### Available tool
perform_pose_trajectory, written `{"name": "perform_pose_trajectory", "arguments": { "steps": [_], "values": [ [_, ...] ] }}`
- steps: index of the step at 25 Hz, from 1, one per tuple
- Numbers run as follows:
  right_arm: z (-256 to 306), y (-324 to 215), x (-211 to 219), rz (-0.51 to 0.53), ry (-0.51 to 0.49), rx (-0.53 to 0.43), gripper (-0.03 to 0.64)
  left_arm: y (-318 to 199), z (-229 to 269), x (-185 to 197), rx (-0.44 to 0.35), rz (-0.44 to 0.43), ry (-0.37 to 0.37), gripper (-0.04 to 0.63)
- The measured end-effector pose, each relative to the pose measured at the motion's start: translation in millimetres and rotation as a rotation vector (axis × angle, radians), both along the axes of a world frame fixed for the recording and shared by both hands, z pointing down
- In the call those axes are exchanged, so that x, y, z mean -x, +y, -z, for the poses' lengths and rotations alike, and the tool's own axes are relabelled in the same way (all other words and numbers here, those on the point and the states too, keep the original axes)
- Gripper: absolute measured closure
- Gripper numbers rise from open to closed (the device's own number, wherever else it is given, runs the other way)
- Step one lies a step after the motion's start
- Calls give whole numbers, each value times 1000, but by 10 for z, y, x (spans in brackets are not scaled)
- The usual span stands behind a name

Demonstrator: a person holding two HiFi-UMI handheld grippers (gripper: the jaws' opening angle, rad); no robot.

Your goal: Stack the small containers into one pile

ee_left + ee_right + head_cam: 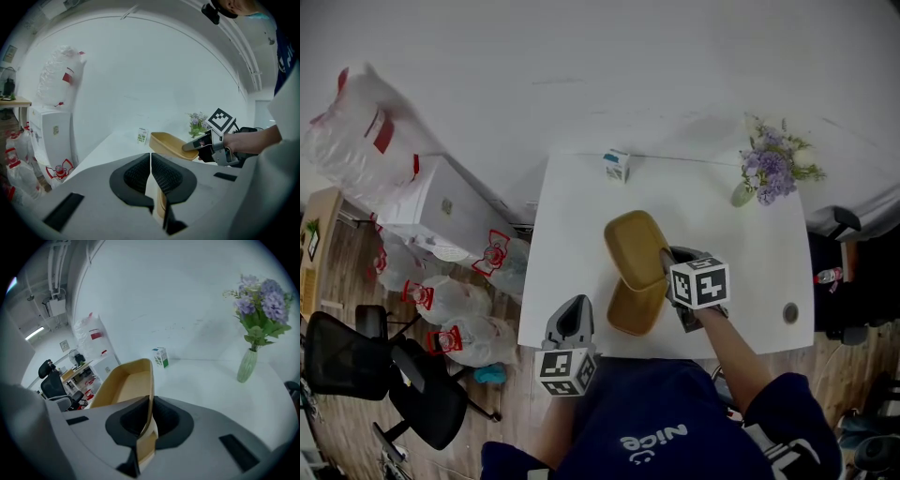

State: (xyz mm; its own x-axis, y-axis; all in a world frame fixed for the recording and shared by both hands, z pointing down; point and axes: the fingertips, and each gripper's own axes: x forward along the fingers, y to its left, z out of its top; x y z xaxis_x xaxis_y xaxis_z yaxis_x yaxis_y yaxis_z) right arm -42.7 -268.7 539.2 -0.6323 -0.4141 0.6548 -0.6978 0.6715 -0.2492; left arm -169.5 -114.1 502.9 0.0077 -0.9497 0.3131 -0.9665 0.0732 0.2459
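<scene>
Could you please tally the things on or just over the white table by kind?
Tan containers: 2, one lifted, one beneath it
Small carton: 1
Vase of flowers: 1
Total: 4

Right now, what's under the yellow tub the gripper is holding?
Another yellow tub lies on the white table beneath the held tub. Its far end is covered, so part of its inside is hidden.
</scene>
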Motion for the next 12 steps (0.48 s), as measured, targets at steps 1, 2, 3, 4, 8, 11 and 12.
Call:
{"name": "perform_pose_trajectory", "arguments": {
  "steps": [1, 2, 3, 4, 8, 11, 12],
  "values": [
    [-2, 32, -38, -25, -6, 1, 563, -2, -1, -16, 0, -2, -1, 569],
    [-7, 66, -75, -48, -9, 2, 563, -4, -3, -33, 1, -5, -3, 569],
    [-15, 106, -112, -70, -13, 7, 563, -2, -5, -52, 1, -7, -5, 569],
    [-29, 153, -147, -92, -18, 15, 563, 3, -9, -70, 2, -7, -6, 571],
    [-132, 361, -257, -179, -37, 60, 563, 43, -20, -102, 9, 5, -19, 569],
    [-211, 503, -355, -243, -39, 100, 563, 90, -24, -141, 12, 13, -18, 569],
    [-229, 544, -390, -268, -44, 112, 563, 107, -27, -150, 13, 17, -16, 569]
  ]
}}
